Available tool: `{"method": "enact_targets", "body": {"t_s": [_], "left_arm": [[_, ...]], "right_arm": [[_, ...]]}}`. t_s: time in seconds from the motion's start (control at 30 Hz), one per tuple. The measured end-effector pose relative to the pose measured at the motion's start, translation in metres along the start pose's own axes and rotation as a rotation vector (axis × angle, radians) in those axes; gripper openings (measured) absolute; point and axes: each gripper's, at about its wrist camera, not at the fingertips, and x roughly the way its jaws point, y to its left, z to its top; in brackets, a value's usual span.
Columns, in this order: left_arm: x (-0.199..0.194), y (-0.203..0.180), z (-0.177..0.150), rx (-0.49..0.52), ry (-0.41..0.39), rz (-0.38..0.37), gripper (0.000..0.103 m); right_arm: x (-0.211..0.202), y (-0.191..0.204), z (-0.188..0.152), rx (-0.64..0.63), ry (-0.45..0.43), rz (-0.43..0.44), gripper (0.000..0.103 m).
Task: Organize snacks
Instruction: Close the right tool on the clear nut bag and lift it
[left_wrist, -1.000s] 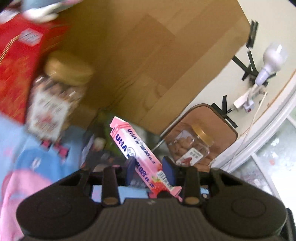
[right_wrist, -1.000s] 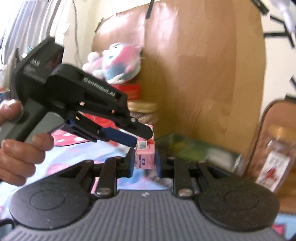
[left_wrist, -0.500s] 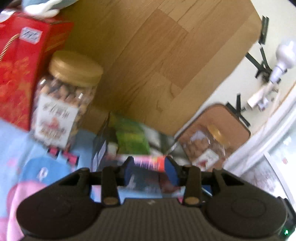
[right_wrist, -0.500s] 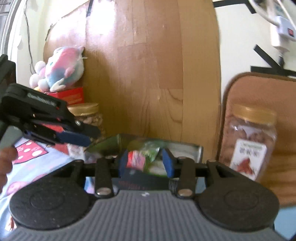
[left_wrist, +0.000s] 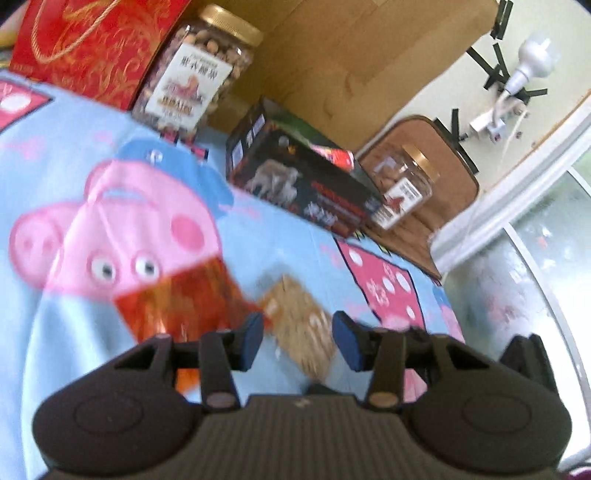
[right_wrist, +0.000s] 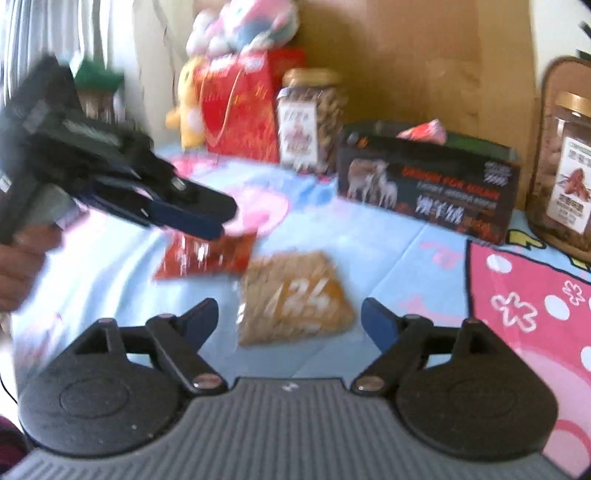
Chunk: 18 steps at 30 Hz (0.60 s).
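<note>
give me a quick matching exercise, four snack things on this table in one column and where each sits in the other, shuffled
Things:
1. tan snack packet
2. red snack packet
3. pink wrapped snack
4. gold-lidded nut jar

Places:
A. standing beside the red gift bag, at the back
B. lying flat on the blue cloth, straight ahead of the right tool
C. sticking up out of the open black box
D. lying flat on the cloth under the tip of the left tool

Pairs: 1-B, 2-D, 3-C, 4-A

Two snack packets (right_wrist: 295, 295) side by side on cloth (right_wrist: 369, 236); box (right_wrist: 428, 184) behind, jars (right_wrist: 314, 118) flanking it
</note>
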Motion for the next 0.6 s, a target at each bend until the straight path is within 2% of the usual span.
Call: {"method": "enact_targets", "body": {"t_s": [0.03,0.13,0.23,0.33,0.37,0.43,0.47,0.53,0.6], "left_arm": [[0.0,0.0,-0.005,0.0,0.011,-0.006,0.05],[0.004,-0.003,-0.017,0.019,0.046,-0.013,0.05],[0.014,-0.003,-0.022,-0.01,0.075,-0.009,0.057],[0.02,-0.007,-0.019,-0.023,0.065,-0.029,0.072],[0.023,-0.008,-0.017,-0.025,0.059,-0.026,0.074],[0.031,-0.011,-0.011,-0.028,0.055,-0.006,0.074],[0.036,-0.011,-0.007,-0.036,0.055,-0.004,0.074],[0.044,-0.011,0.0,-0.054,0.046,-0.019,0.074],[0.046,-0.017,0.007,-0.069,0.055,-0.012,0.074]], "right_arm": [[0.003,0.007,0.0,-0.043,0.006,-0.03,0.087],[-0.001,-0.001,-0.003,0.005,0.016,-0.008,0.078],[-0.009,-0.005,-0.008,0.047,0.01,-0.005,0.063],[-0.016,-0.015,-0.016,0.128,-0.002,0.009,0.055],[-0.019,-0.021,-0.019,0.162,-0.012,0.009,0.039],[-0.023,-0.034,-0.022,0.242,-0.018,-0.018,0.014],[-0.023,-0.047,-0.024,0.32,-0.02,0.018,0.01],[-0.023,-0.065,-0.03,0.436,-0.022,0.081,0.007],[-0.024,-0.07,-0.033,0.472,-0.024,0.107,0.007]]}}
